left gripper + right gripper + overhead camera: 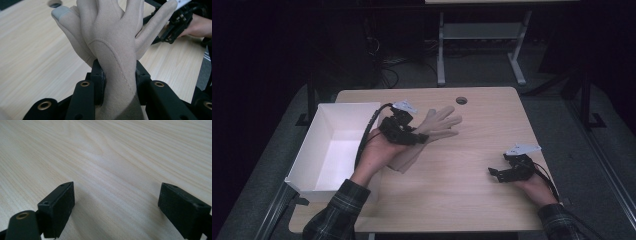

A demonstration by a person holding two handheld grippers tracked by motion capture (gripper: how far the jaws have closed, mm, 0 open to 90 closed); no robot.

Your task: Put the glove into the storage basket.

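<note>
Nearest the person, the right gripper (502, 172) sits low over the pale wooden table (492, 115) near its right edge, jaws wide apart with nothing but bare wood between them. Further in, the left gripper (119, 82) is clamped on the palm of a beige fleece glove (110, 42), cuff trailing toward the hand. The open white box (343, 112) is just left of it. My guess: grasp done, next it needs a lift and swing left over that box
</note>
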